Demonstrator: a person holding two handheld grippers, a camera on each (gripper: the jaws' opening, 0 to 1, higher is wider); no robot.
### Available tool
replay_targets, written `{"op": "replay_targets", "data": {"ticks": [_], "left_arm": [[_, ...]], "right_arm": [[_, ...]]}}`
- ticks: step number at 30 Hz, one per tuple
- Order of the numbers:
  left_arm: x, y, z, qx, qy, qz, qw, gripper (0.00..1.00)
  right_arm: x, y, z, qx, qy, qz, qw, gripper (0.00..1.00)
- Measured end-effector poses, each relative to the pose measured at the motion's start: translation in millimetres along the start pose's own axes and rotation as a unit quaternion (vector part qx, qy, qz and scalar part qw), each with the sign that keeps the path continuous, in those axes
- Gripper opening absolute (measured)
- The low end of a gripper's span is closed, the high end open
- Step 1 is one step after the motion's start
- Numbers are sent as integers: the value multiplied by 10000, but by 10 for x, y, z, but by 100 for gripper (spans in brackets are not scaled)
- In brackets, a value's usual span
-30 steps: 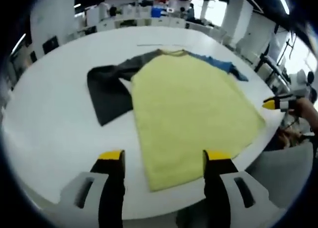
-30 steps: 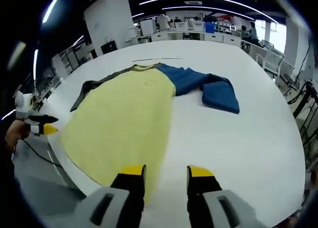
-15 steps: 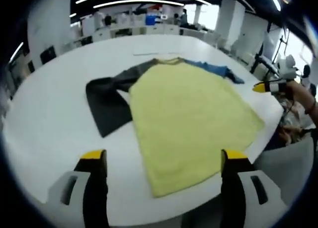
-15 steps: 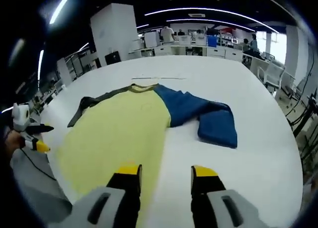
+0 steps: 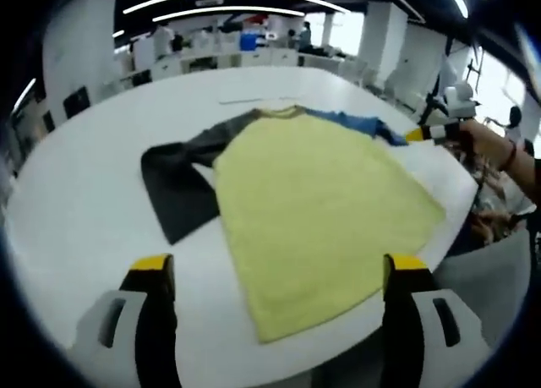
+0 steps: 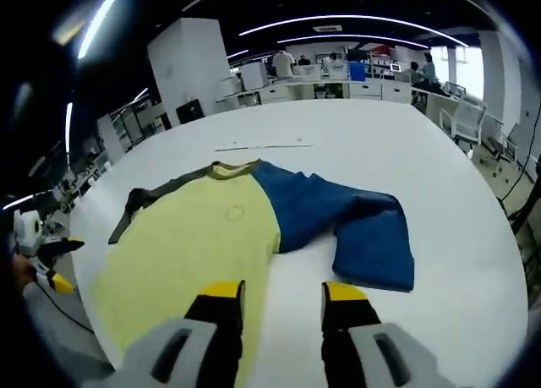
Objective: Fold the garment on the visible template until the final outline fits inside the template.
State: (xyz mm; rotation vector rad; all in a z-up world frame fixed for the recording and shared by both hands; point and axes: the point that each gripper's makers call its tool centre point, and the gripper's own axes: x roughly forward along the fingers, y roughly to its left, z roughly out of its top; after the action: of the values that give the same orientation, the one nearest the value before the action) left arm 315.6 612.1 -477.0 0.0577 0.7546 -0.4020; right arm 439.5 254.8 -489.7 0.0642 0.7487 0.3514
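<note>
Garment (image 5: 317, 210) lies flat on white tabletop (image 5: 76, 210): yellow body, dark grey sleeve (image 5: 177, 189) out to one side, blue sleeve (image 6: 355, 227) to the other w/ its end bent back toward the hem. L gripper (image 5: 279, 265) hovers above the hem edge, jaws spread wide, nothing between them. R gripper (image 6: 275, 291) hovers over bare tabletop just beside the yellow body's edge, jaws narrow but apart, empty. Person's hand (image 5: 494, 155) holds R gripper up near the blue-sleeve side.
</note>
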Motion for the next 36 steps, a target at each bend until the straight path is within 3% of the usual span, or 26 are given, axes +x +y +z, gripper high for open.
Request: {"op": "replay_targets", "data": {"ticks": [13, 22, 29, 31, 36], "left_arm": [[23, -10, -3, -22, -42, -95, 9999, 99], [33, -22, -20, -76, -64, -118, 9999, 98], [38, 5, -33, -63, -23, -77, 9999, 97], [40, 17, -38, -75, -11, -61, 10000, 97], [43, 25, -31, -68, -20, -53, 10000, 97]], "right_arm": [[470, -122, 92, 216, -27, 90, 9997, 24], [694, -124, 97, 139, -20, 172, 9998, 19], [783, -145, 126, 310, -87, 154, 9994, 7], [791, -156, 137, 144, -110, 124, 9998, 0], [785, -208, 198, 145, -200, 69, 9997, 0]]}}
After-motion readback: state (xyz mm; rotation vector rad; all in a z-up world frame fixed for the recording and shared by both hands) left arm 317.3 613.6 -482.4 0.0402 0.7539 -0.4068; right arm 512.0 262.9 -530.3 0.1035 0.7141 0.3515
